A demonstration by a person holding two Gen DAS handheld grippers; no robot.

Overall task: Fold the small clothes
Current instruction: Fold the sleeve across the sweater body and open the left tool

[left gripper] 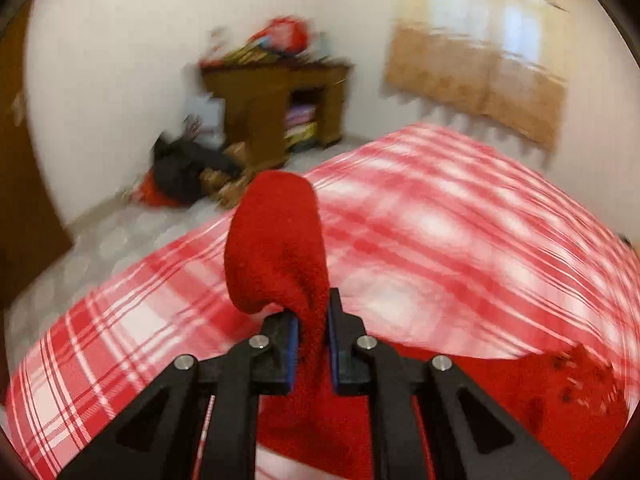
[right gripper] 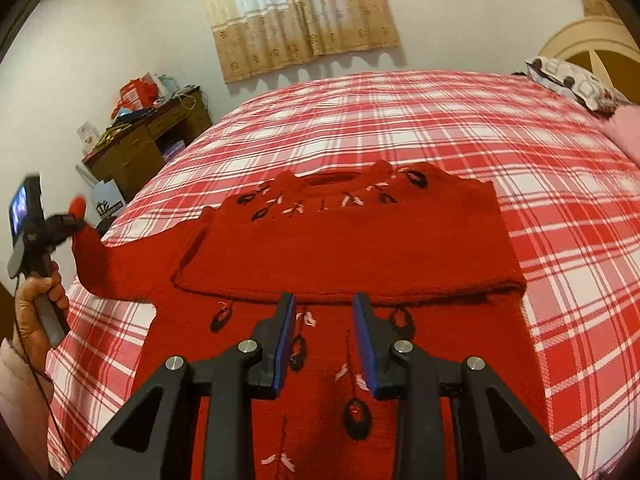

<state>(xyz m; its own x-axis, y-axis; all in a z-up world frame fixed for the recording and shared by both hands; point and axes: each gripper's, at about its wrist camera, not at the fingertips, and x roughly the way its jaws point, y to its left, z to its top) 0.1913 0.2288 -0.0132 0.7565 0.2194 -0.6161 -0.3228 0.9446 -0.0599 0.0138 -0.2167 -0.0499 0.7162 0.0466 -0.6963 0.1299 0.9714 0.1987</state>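
Left wrist view: left tongs clenched on the red sleeve, cuff end flopping up past the pads, blurred plaid bed beyond.

Right wrist view: red sweater spread flat on the bed, neck far, hem near, long axis running away from the lens, top part folded over. Right tongs part-open, gripping nothing, poised above the near body. Sleeve lifted off to the left in the left tongs; left hand nearer that sleeve, likely due for folding inward across the body.
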